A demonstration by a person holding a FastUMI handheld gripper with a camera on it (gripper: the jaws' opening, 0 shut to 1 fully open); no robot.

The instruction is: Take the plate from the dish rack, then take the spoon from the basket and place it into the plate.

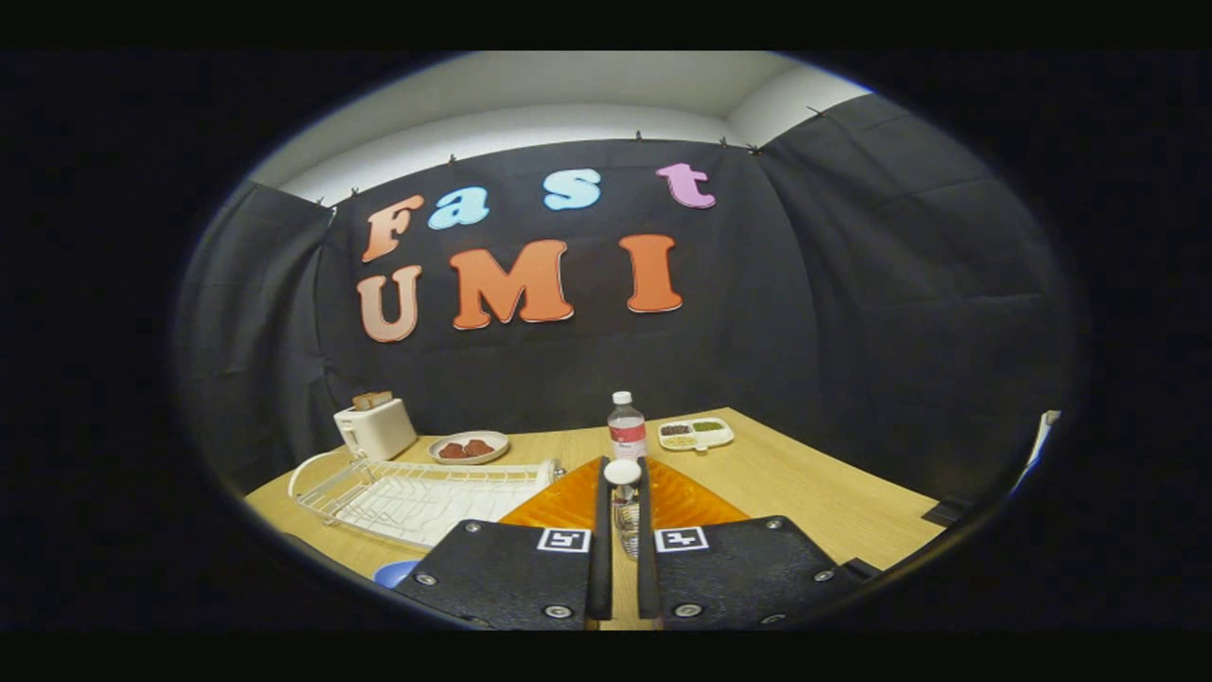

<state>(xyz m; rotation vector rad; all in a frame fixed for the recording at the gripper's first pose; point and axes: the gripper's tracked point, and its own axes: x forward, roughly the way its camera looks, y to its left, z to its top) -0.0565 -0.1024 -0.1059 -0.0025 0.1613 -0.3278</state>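
Tongs (pixel 623 554) were nearly closed, apparently gripping the spoon (pixel 623 474) over an orange basket (pixel 559 507). Rack (pixel 417 493) looked empty; blue plate (pixel 396 572) probably already out.

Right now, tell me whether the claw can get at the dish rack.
Probably yes: the dish rack lies open just ahead-left of the claw, nothing over it. Its fingers stand nearly together around a white-capped container; grip unclear.

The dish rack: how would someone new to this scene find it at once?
Start at the wooden table. The dish rack lies ahead of the nearly closed gripper, in front of the white toaster. Unlike the orange ribbed mat beside it, it is a white wire grid.
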